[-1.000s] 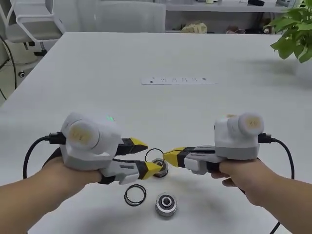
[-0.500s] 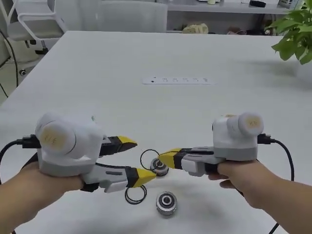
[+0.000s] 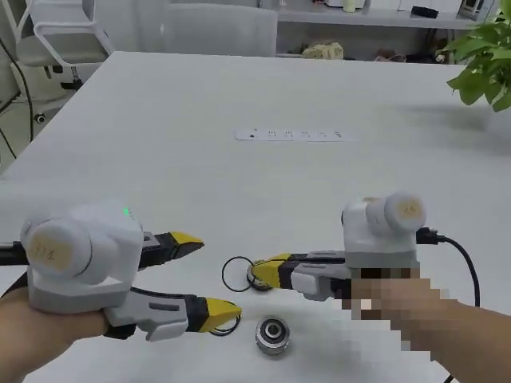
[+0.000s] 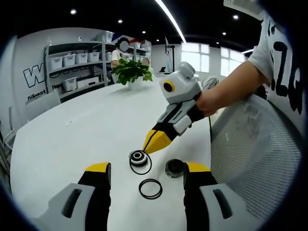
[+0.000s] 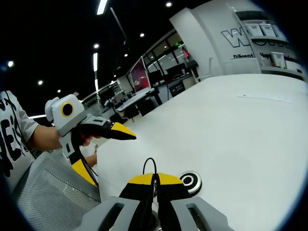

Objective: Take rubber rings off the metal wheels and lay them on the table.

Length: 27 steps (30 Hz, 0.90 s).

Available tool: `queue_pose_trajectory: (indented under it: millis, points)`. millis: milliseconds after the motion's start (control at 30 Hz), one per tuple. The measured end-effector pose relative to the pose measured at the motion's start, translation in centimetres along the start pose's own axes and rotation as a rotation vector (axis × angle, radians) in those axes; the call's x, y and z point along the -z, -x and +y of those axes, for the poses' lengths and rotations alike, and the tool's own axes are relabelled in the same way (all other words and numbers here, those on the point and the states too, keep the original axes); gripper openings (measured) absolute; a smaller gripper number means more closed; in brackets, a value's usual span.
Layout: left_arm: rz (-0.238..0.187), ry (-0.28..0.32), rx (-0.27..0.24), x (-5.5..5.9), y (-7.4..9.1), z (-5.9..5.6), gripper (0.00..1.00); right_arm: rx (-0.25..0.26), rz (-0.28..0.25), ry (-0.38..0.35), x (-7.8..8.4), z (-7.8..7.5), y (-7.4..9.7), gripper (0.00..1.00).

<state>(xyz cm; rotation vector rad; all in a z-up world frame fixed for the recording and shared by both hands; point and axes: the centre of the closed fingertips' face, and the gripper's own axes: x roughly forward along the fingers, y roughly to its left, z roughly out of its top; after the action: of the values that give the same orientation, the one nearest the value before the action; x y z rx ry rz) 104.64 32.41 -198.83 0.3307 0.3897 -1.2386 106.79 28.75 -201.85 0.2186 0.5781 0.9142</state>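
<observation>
Two metal wheels lie low in the middle of the head view. The first wheel is just at the tips of the right gripper, and the second wheel is below it, near the bottom edge. The right gripper's jaws are pressed together. In the right gripper view a thin black loop, the rubber ring, rises from between the tips, so it is judged to be pinched there. The left gripper, at lower left, is spread wide and nothing is held in it. A loose ring is laid on the table, partly under that gripper's lower jaw in the head view.

It cannot be told whether the pinched ring is fully free of the first wheel. If it is hooked on the rim, a pull could drag or tip the wheel and send it against the second one. Only a thin edge is gripped, so the ring may slip out and spring away. The loose ring could also be pushed by the lower left jaw.

Being round, the rubber ring has no real long axis. In the head view it reaches from the tips toward the left of the frame, with its open face turned upward. Both wheels lie flat, with their bores pointing up.
</observation>
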Motion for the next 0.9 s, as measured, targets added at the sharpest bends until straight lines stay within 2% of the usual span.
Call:
queue_pose_trajectory:
  millis: [433,900]
  points:
    - [-0.003,0.013,-0.013,0.6,0.9,-0.3,0.67,-0.034,0.054,-0.020,1.6,1.0,-0.8,0.00]
    - [0.004,0.025,-0.025,1.4,1.3,-0.2,0.69,-0.070,0.118,-0.025,3.4,2.1,-1.9,0.00]
